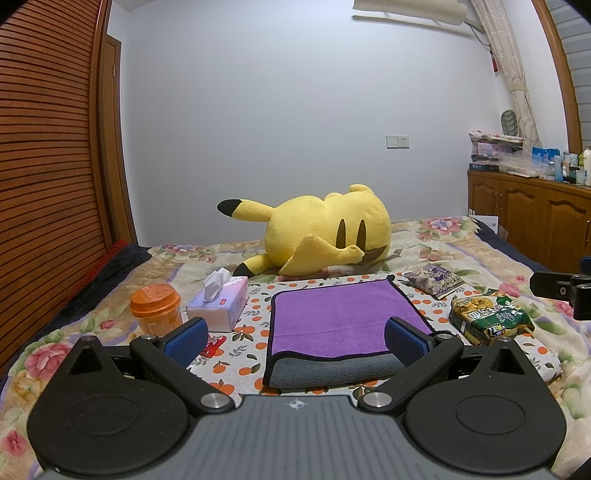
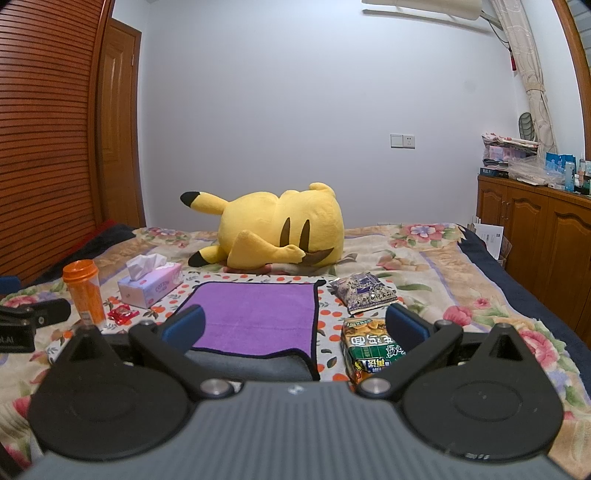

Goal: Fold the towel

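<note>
This is a home bedroom. A bed with a floral blanket fills the near and middle ground, a yellow plush toy lying at its far side. A slatted wooden wardrobe stands on the left, low wooden cabinets cluttered with toiletries on the right, and a tied curtain hangs at far right.

The towel's near grey edge disappears behind the right gripper's body in the right wrist view. There the green snack packet is partly covered by a blue fingertip. Bottles on the cabinet are too small to identify. The air conditioner is cut off by the top edge.
</note>
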Available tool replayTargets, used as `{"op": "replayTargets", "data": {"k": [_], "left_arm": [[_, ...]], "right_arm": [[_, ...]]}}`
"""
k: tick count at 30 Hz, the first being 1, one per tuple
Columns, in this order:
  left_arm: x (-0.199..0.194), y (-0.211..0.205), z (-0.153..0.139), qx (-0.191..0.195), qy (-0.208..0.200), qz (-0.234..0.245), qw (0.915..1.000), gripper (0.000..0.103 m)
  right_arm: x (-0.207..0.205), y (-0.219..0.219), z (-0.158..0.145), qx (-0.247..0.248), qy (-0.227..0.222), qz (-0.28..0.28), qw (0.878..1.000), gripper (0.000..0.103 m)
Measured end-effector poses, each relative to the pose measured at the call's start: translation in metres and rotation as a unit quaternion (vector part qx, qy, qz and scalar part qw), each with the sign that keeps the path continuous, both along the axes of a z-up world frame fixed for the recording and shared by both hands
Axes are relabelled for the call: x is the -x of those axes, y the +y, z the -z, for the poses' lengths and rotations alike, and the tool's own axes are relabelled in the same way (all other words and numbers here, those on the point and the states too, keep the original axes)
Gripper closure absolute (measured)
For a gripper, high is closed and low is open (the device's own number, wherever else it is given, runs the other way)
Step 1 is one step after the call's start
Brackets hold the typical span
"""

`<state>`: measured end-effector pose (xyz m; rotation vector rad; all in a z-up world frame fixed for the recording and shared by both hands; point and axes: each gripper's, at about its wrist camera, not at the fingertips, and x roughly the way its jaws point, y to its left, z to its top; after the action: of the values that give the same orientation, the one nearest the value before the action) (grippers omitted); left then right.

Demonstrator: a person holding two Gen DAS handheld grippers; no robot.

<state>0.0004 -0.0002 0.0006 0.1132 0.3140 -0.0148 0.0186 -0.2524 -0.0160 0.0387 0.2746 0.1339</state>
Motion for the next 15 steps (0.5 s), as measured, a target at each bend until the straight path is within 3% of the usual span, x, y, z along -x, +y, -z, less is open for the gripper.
{"op": "replayTargets", "data": {"k": [15], "left_arm": [[0.0009,0.0073,0.003,-0.001,0.002,0.0,1.0,0.0]], "right_arm": [[0.0006,0.0009,-0.0007,0.0,0.0,0.0,1.0,0.0]]}}
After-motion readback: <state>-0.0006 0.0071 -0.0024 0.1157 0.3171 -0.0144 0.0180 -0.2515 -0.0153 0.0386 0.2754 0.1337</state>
